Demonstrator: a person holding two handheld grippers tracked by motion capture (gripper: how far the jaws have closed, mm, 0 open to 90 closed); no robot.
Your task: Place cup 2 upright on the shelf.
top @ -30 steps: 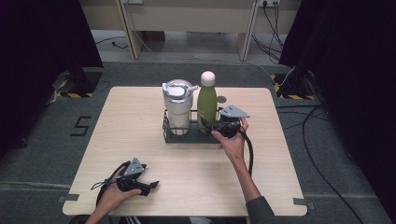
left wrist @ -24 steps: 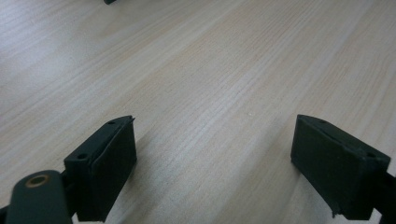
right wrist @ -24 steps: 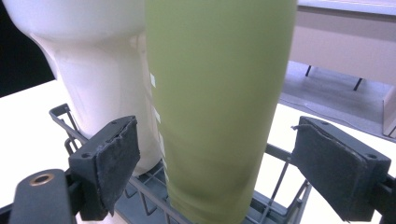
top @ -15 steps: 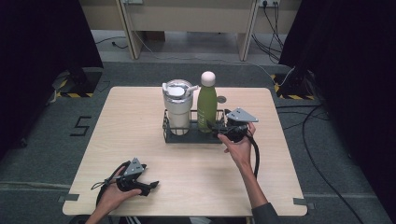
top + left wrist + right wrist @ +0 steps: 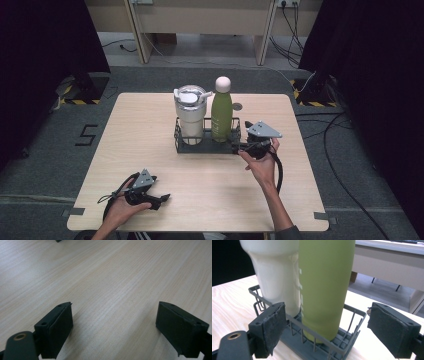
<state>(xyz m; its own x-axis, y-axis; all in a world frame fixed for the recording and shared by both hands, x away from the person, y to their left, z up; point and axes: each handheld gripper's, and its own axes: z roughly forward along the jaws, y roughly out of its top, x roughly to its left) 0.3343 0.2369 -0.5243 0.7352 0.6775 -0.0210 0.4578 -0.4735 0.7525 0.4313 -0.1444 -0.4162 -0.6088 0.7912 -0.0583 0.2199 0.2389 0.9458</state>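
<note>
A dark wire rack (image 5: 186,146) stands mid-table holding a white tumbler (image 5: 190,117) with a clear lid and a green bottle (image 5: 221,110) with a pale cap. My right gripper (image 5: 242,147) is open just off the rack's right end. In the right gripper view its jaws frame the green bottle (image 5: 324,287), with the white tumbler (image 5: 278,272) behind and the rack (image 5: 352,322) rim below. My left gripper (image 5: 161,200) rests open on the table near the front left edge; in the left gripper view its jaws stand wide over the bare wooden table (image 5: 112,285).
The wooden table (image 5: 150,150) has bare room on the left and front. A small round disc (image 5: 237,106) lies behind the rack. Desk legs and cables are on the floor beyond the far edge.
My right gripper has drawn back a little to the right of the rack and now holds nothing. The left gripper has not moved.
</note>
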